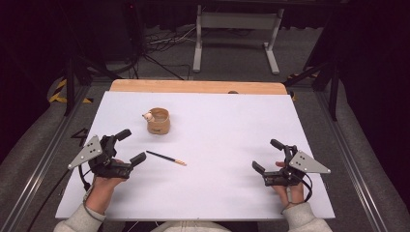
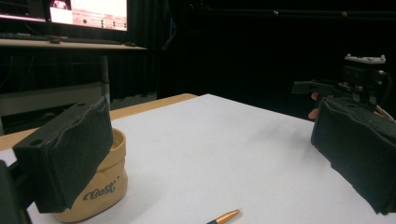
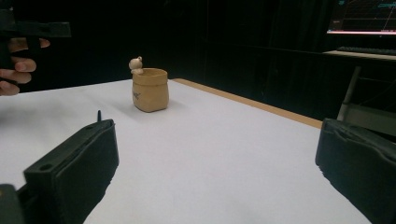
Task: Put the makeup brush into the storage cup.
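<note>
A pen lies flat on the white table, just beside the left gripper, its long axis running from the dark end nearest those jaws rightward and slightly toward the person, to the gold tip. A tan cup stands farther back. The left gripper is nearer; the right gripper sits well apart. Both are spread wide, grasping nothing.

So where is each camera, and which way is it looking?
High view: above the person's side, looking down on the table; both forearms, left gripper and right gripper show.
Left gripper view: between its open jaws, facing the cup, pen.
Right gripper view: between its open jaws, facing the cup.
All share the cup.
</note>
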{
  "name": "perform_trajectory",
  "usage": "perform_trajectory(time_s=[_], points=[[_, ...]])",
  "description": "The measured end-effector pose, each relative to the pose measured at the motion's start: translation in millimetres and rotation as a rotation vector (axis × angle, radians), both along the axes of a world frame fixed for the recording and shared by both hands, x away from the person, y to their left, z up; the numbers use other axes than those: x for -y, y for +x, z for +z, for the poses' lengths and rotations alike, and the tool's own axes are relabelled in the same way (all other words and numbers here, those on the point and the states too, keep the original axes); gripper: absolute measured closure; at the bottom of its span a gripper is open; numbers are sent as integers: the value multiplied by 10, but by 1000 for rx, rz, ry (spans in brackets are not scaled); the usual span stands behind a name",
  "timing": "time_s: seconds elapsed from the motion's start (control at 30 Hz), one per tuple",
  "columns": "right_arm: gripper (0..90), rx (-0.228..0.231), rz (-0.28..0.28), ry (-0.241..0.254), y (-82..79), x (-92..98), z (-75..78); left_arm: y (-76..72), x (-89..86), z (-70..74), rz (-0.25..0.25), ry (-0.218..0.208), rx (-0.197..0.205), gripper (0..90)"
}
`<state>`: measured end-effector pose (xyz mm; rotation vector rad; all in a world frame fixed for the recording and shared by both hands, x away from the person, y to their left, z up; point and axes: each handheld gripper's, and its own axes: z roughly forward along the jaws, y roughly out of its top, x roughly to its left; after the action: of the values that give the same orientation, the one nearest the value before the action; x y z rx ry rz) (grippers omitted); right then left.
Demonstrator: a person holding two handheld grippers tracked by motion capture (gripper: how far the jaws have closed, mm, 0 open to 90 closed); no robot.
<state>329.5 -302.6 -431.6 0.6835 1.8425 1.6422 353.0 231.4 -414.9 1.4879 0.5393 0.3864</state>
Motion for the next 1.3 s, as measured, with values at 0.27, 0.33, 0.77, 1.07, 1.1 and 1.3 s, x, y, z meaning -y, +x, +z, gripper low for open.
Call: perform_trajectory(time_s=[0.27, 0.33, 0.77, 1.07, 1.1, 1.3], points=[[0, 1, 6, -1, 17, -13, -3, 133, 142, 74, 16, 5, -16, 1], [0, -1, 6, -1, 16, -13, -5, 154, 189, 85, 12, 14, -17, 1], [0, -5, 8, 5, 18, -8, -8, 237, 374, 222, -69, 89, 24, 1], [0, -5, 15, 10, 19, -1, -6, 315, 473, 344, -90, 261, -37, 30], [0, -6, 15, 10, 19, -1, -7, 315, 473, 344, -90, 261, -37, 26], [0, -10, 21, 17, 21, 1, -8, 347, 521, 454, -80, 385, -26, 51]])
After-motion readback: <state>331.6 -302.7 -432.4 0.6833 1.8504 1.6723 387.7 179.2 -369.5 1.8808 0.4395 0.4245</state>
